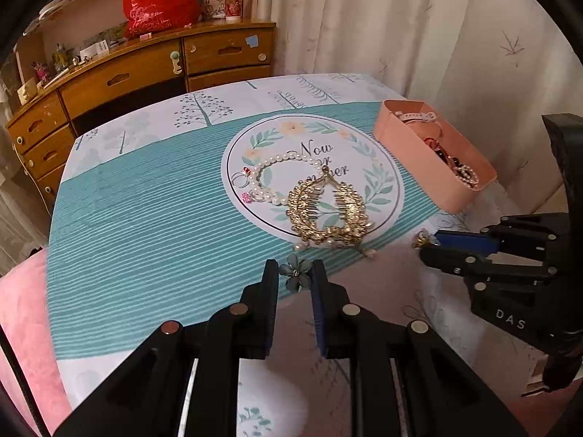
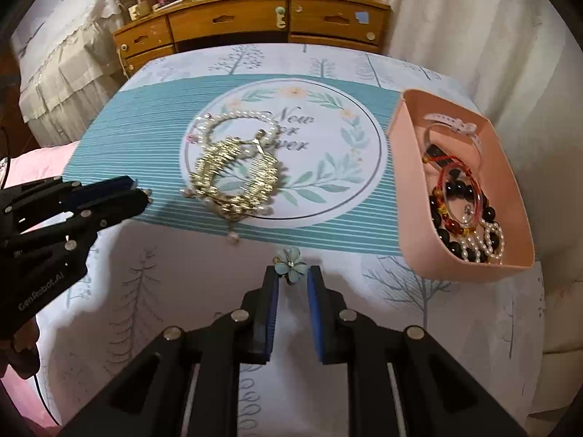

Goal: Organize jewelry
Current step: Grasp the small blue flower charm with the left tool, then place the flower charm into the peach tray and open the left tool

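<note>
Item 1, lower centre of the left wrist view: left gripper [image 1: 294,269], its jaws closed on a teal flower ornament [image 1: 295,274], held low over the tablecloth [image 1: 145,200].

Item 2, lower centre of the right wrist view: right gripper [image 2: 292,273], likewise clamped on a second teal flower ornament [image 2: 290,261]. Whether either flower touched the cloth could not be told.

Step, as judged: both flowers were picked up and due for carrying to the pink tray [image 2: 408,167] at the right edge of the frame. The next move called for a lift clear of the tray's near wall, then release over a free patch inside.

Tray contents: dark bead bracelet [image 2: 455,225], pearl strand [image 2: 484,244], red cord bangle [image 2: 462,178], white strap [image 2: 455,123].

Unsorted, centre of the table: gold leaf headpiece [image 1: 328,211] lying across a pearl bracelet [image 1: 277,162], with gem rings [image 1: 238,180] beside it.

Obstruction: for the left gripper, the headpiece and the right gripper lay between it and the tray.

Background, upper left: wooden dresser [image 1: 127,76].
</note>
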